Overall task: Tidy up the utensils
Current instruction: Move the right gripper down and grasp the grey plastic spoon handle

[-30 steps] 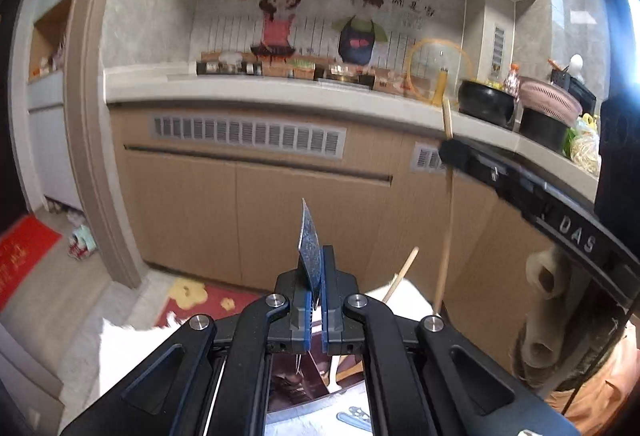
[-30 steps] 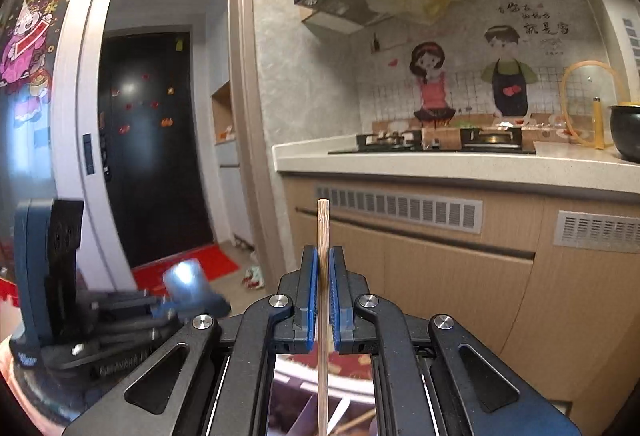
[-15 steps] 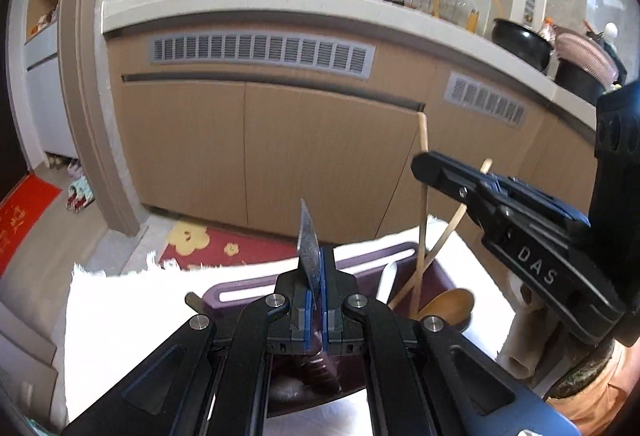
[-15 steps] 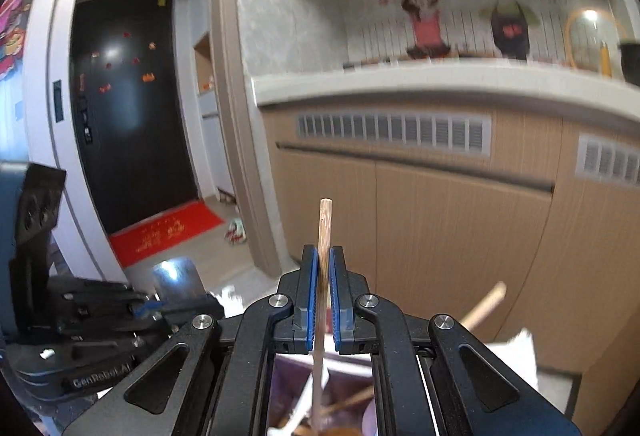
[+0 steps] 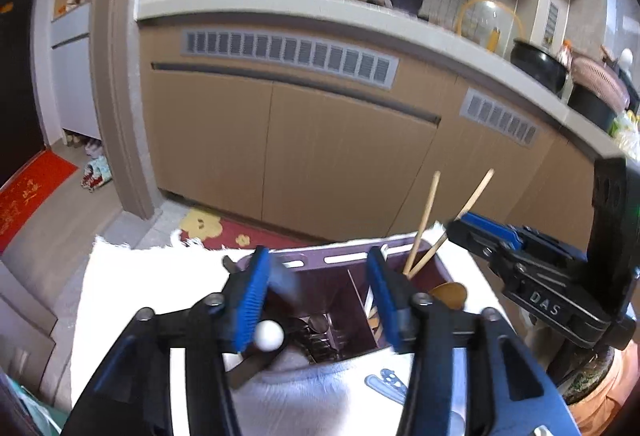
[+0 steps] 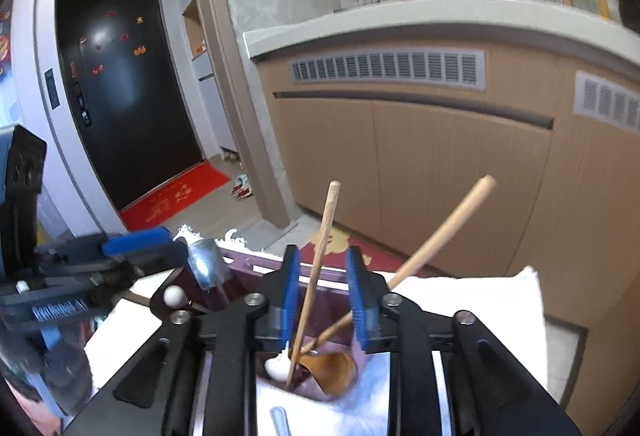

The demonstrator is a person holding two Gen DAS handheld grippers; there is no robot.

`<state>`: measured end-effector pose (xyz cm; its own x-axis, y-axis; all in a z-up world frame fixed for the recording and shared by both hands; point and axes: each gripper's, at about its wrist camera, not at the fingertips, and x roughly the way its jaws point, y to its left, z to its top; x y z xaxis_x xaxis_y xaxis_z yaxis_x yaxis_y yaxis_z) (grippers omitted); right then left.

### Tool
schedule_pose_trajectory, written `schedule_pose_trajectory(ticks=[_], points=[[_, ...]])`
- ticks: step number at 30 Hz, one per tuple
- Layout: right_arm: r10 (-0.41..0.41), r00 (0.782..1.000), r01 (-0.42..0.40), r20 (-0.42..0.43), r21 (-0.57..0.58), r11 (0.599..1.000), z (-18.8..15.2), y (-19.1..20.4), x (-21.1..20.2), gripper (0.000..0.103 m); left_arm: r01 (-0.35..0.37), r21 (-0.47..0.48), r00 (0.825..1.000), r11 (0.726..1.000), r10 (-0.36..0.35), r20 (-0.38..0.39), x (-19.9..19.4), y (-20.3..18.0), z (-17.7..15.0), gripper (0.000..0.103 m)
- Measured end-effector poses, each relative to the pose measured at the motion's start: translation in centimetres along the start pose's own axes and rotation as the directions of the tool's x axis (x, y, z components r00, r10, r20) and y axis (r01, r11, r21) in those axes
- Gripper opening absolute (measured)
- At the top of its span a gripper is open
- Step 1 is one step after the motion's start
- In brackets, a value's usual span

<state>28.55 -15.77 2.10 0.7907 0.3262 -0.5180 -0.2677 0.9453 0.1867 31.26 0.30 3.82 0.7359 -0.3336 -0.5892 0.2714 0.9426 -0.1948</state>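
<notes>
A purple utensil caddy (image 5: 352, 260) with divided compartments stands on a white towel (image 5: 132, 276). My left gripper (image 5: 316, 296) hangs over its left compartment with jaws opening. A blurred metal spoon (image 5: 285, 286) slips down between them beside the left pad, free of any grip. Other metal utensils (image 5: 316, 332) lie in that compartment. My right gripper (image 6: 325, 300) is over the right compartment, jaws opening. A wooden stick (image 6: 322, 252) stands loose between the pads, its foot in the caddy. A wooden spoon (image 6: 332, 366) leans there too.
Wooden kitchen cabinets (image 5: 340, 156) under a pale counter (image 5: 304, 12) fill the background. A white ball knob (image 5: 270, 334) sticks out at the caddy's left side. A blue-handled utensil (image 5: 386, 382) lies on the towel in front. A red mat (image 6: 176, 196) lies by a dark door.
Both grippers have come down over the caddy. Both jaws, shut before on the metal spoon and the wooden stick, now stand apart, and the two utensils sit loose in the caddy.
</notes>
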Motion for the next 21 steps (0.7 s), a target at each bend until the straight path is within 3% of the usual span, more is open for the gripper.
schedule_pose_trajectory(ticks=[3,5,11,16,21], points=[[-0.02,1.0,0.02,0.008,-0.018,1.0,-0.7,0.0,-2.8,0.039,-0.025,-0.011,1.0,1.0,0.025,0.017,-2.2,0.0,-0.2,0.058],[-0.031,0.999,0.03,-0.021,-0.044,0.999,-1.8,0.4,-4.4,0.052,-0.044,-0.017,0.999,0.999,0.045,0.003,-3.3,-0.1,-1.0,0.064],[-0.049,0.976,0.021,-0.214,-0.13,0.991,-8.1,2.1,-5.4,0.052,-0.062,-0.023,0.991,0.998,0.059,-0.123,-3.9,-0.4,-6.6,0.071],[-0.04,0.937,-0.015,-0.346,-0.153,0.988,-13.7,3.2,-4.7,0.052,-0.092,-0.077,0.96,0.993,0.068,-0.272,-2.4,0.6,-11.7,0.071],[-0.043,0.911,-0.012,-0.411,-0.131,0.991,-16.2,3.1,-3.3,0.052,-0.098,-0.103,0.939,0.99,0.058,-0.338,-2.1,0.6,-14.6,0.071]])
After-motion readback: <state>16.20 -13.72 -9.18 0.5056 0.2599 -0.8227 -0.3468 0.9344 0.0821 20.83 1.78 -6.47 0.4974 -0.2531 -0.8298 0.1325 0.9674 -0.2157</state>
